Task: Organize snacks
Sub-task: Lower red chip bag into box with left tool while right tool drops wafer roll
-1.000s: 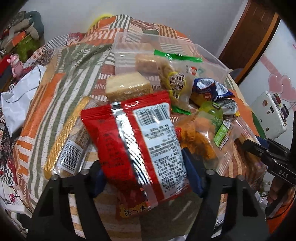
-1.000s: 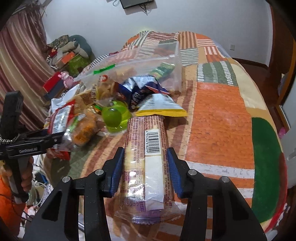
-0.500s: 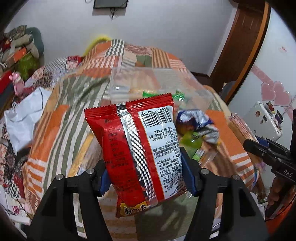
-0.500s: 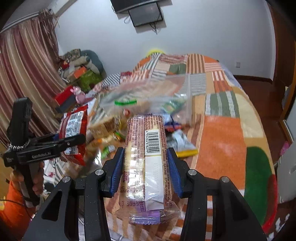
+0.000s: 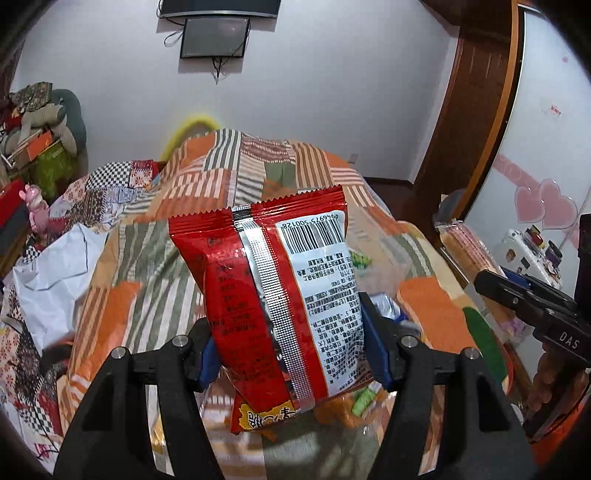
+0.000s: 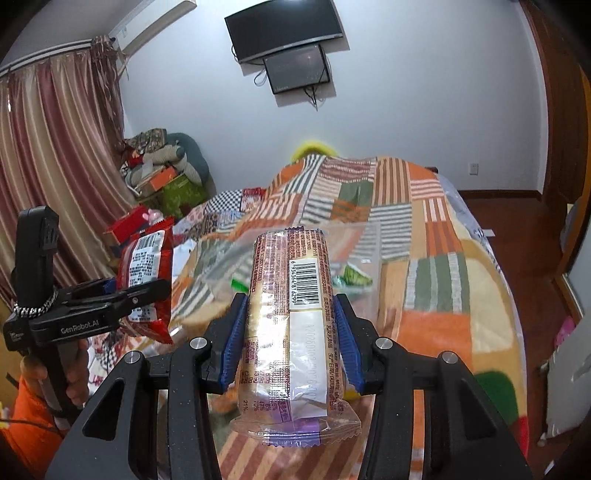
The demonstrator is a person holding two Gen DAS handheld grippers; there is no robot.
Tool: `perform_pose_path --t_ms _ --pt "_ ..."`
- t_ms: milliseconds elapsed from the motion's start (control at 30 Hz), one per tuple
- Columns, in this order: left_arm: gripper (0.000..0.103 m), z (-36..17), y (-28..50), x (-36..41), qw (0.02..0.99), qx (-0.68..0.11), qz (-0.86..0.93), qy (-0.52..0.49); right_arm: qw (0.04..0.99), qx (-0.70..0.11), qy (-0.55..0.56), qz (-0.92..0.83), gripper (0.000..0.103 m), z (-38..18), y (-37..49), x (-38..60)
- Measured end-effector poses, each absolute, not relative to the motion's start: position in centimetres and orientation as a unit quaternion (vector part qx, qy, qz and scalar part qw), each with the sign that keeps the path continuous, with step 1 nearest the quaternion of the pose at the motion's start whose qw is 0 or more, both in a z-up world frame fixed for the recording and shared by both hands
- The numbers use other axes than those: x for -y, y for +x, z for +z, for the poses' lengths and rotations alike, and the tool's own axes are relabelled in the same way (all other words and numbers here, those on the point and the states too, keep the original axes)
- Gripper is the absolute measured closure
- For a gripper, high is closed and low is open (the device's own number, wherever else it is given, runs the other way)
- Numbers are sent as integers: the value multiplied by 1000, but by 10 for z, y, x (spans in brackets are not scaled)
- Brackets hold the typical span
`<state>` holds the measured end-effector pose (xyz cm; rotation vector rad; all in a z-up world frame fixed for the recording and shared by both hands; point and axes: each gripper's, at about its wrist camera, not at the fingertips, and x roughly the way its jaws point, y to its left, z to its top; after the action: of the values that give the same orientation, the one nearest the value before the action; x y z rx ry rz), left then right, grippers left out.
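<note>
Fingers of both grippers are clamped on packets: left (image 5: 291, 350) on a red bag (image 5: 273, 291), right (image 6: 288, 332) on a biscuit roll (image 6: 291, 325). Squeezing harder could crush either. Slick film might slip out above the bed (image 6: 443, 295).

At twelve o'clock we see a TV (image 6: 283, 27) on the wall, curtains (image 6: 55, 155) at nine, a patchwork quilt (image 6: 436, 258) centre, and a door (image 5: 476, 110) at two.

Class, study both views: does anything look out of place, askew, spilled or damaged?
Nothing looks damaged or spilled. The left gripper holds a red packet upright, the right gripper a clear-wrapped biscuit pack. Loose snacks lie jumbled on the quilt below.
</note>
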<state>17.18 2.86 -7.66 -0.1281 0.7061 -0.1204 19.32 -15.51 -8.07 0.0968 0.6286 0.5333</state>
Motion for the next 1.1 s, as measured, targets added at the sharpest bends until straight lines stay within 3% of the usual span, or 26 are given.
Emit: perform_pose_path --t_ms 533,1100 --pt "39 -74 242 -46 940 -334 -43 -56 920 -285 37 267 60 -73 250 126" --pt "39 -114 309 -70 922 -378 -21 -77 900 -355 16 252 61 -112 317 93"
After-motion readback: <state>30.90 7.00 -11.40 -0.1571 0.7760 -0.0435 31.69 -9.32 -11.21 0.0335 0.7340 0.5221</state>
